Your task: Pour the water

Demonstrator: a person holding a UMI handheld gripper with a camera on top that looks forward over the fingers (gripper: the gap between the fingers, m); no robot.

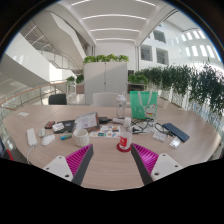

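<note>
Level, claw [113, 158] open above table [110, 170]; possibly red cup [124, 144] ahead.

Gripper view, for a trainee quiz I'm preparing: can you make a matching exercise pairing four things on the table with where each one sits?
Things:
1. small red round object
2. white cup
3. green translucent container
4. dark blue flat object

Places:
A. just ahead of the left finger
B. out to the right, past the right finger
C. just ahead of the gap between the fingers of the open tool
D. far beyond the fingers, next to a clear bottle

Pairs: 1-C, 2-A, 3-D, 4-B
</note>
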